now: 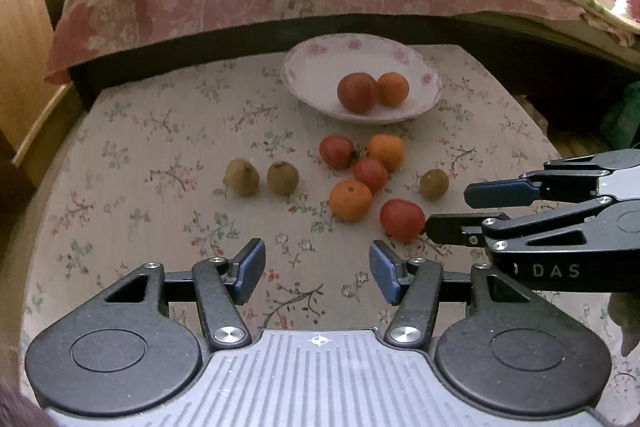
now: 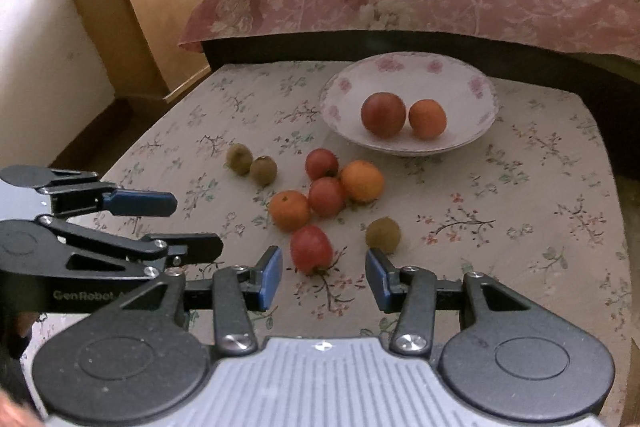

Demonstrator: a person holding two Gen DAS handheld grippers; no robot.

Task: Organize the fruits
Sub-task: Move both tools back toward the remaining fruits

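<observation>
- We are holding the right hand-held gripper [image 2: 324, 277] wide open and empty, with the nearest red tomato [image 2: 311, 254] lying straight ahead of it, just beyond the gap between the blue pads [image 2: 269, 277]
- That tomato is sitting roundish with no clear long axis, so we are judging that any approach angle would serve; a brown kiwi [image 2: 383, 235] is lying just beside the right pad and could get nudged
- We are keeping the left hand-held gripper [image 1: 317, 273] wide open and empty too, over bare cloth on the desk [image 1: 140, 227]; from it the same tomato [image 1: 402, 219] is lying ahead and to the right, so the right hand-held gripper [image 1: 448, 211] is looking the nearer one
- The flowered bowl [image 2: 472, 83] is standing at the far side of the desk, well beyond the loose fruit, and is holding one tomato [image 2: 383, 115] and one orange [image 2: 427, 119], touching or nearly so
- Loose on the cloth, we are seeing two oranges [image 2: 362, 181] and three tomatoes clustered together, two kiwis [image 2: 239, 158] off to the left, one on the right
- We are judging the sorting barely begun, with eight fruits outside the bowl
</observation>
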